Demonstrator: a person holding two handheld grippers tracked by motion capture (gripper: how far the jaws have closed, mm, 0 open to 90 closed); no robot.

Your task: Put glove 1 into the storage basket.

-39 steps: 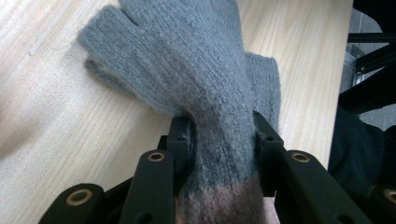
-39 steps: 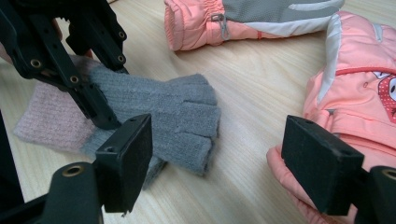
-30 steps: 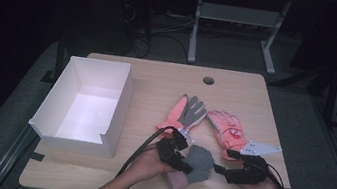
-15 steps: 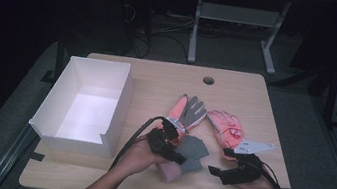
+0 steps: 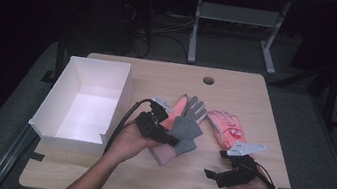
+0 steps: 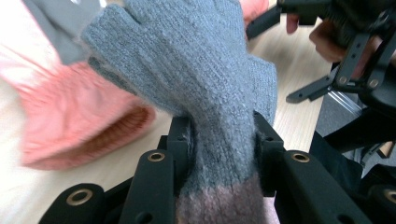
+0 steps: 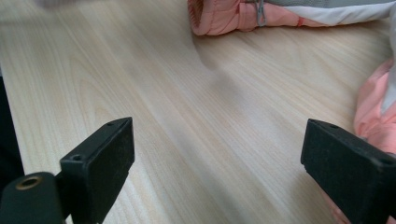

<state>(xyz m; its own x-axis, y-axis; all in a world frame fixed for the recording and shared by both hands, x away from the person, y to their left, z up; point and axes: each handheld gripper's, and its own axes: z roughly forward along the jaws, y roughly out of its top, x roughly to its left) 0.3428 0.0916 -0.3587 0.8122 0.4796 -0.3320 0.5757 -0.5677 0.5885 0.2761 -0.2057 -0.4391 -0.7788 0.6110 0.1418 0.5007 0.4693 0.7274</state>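
My left gripper (image 5: 170,136) is shut on the cuff end of a grey knit fingerless glove (image 5: 185,129), holding it just above the table. In the left gripper view the glove (image 6: 201,70) rises from between the two jaws. Under and behind it lies a pink glove with a grey palm (image 5: 190,107); its ribbed pink cuff (image 6: 74,116) shows at the left. A second pink glove (image 5: 224,127) lies to the right. My right gripper (image 5: 212,176) hovers open near the front edge, with nothing between its jaws and bare wood below (image 7: 219,154).
An open white box (image 5: 121,92) stands at the table's left. A round cable hole (image 5: 208,80) sits near the far edge. Pink glove fabric (image 7: 243,14) lies just beyond the right gripper's jaws. Bare wood lies along the front.
The left gripper has carried the grey glove left and away from the right gripper. The right gripper has drawn back toward the front right edge, open.
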